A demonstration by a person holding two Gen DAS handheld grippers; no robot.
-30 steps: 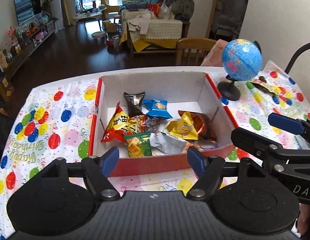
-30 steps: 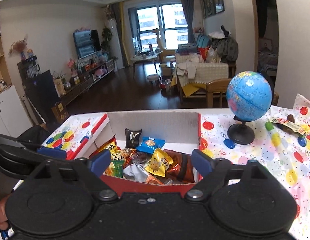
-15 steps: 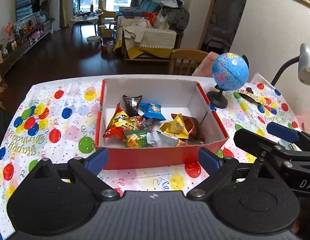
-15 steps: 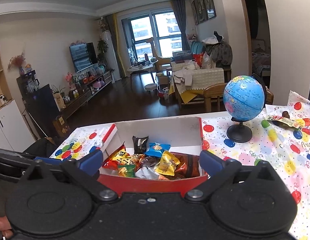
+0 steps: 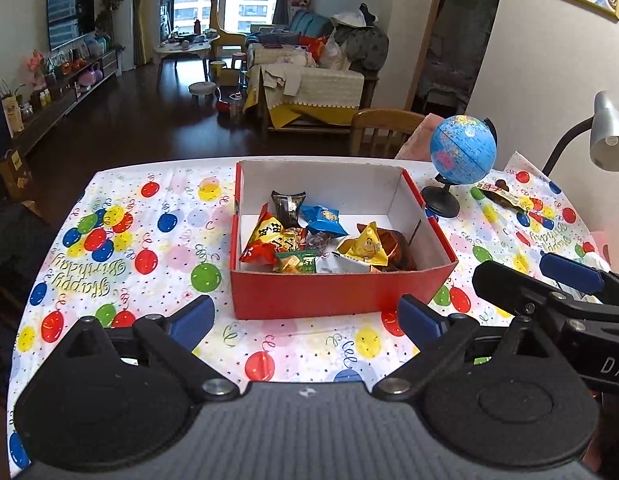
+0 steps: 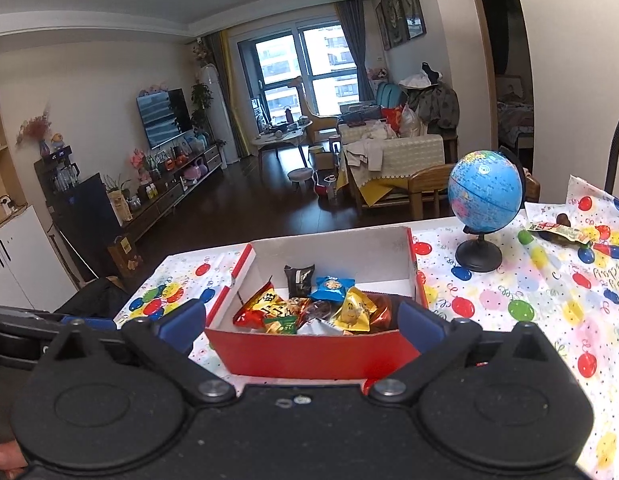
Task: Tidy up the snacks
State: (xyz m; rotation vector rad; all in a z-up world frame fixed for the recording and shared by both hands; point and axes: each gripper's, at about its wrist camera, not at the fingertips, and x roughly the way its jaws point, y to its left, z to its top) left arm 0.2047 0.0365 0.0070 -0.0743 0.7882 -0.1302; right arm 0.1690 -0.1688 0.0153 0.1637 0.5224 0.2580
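A red box [image 5: 333, 294] [image 6: 309, 354] with white inside walls stands on the balloon-print tablecloth. Several snack packets lie in it, among them a yellow one [image 5: 365, 245] [image 6: 354, 309], a blue one [image 5: 322, 218] and a black one [image 5: 287, 205]. My left gripper [image 5: 305, 322] hangs in front of the box's near wall, open, with nothing between its fingers. My right gripper [image 6: 301, 326] is open too, a little short of the box, empty. One more snack wrapper [image 5: 499, 192] [image 6: 557, 230] lies on the cloth behind the globe.
A blue globe [image 5: 461, 152] [image 6: 485, 196] on a black stand sits right of the box. A grey desk lamp [image 5: 605, 132] leans in at far right. The tablecloth [image 5: 141, 248] runs wide to the left. A wooden chair [image 5: 385, 130] stands behind the table.
Both grippers have pulled back and up from the box, so it looks smaller and farther. Their jaws have spread wider. The snacks in the box have not moved.
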